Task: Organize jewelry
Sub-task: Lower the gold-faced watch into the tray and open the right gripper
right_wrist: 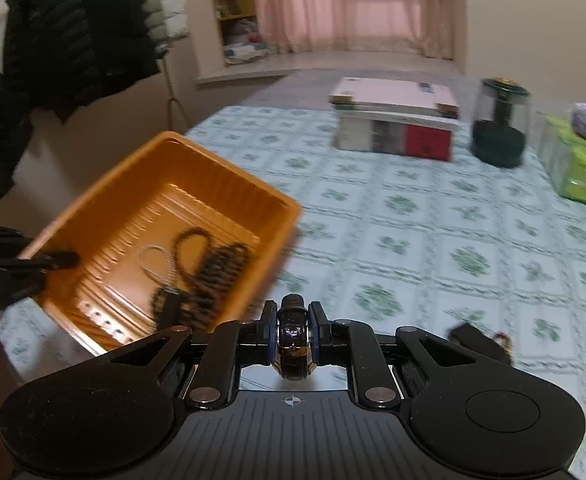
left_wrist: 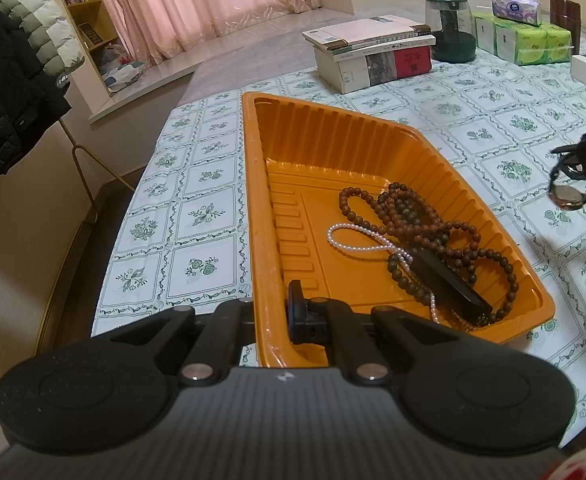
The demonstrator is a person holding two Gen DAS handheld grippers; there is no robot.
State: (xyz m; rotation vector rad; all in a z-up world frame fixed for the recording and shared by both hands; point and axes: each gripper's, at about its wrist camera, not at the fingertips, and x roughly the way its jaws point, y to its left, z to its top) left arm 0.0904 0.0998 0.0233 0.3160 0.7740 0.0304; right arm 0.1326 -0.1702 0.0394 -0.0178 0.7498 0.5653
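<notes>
**Watch in the air, tray half filled**

The left gripper [left_wrist: 271, 316] is clamped on the near rim of the ribbed orange plastic tray [left_wrist: 333, 136], one finger inside the wall and one outside, steadying it on the green-and-white floral tablecloth [left_wrist: 197, 168].

Three pieces already lie in the tray. A long strand of brown wooden beads [left_wrist: 425, 220] is heaped toward the tray's 3 o'clock side, a thin string of white pearls [left_wrist: 353, 240] loops out from under it toward 9 o'clock, and a slim black rectangular bar [left_wrist: 449, 284] rests across both near 5 o'clock.

The right gripper [right_wrist: 293, 330] is closed on the black strap of a gold-cased wristwatch [right_wrist: 293, 336]. In the left wrist view the watch hangs clear of the cloth at about 3 o'clock from the tray, dial downward, well apart from the tray rim.

One more item lies on the cloth: a small dark object with a gold-coloured clasp [right_wrist: 481, 340], at roughly 3 o'clock from the right gripper in its own view. Blur makes its type hard to tell.

So the sorting looks past halfway: three pieces binned, the watch lifted but not yet over the tray, and at least one piece left to collect.
</notes>
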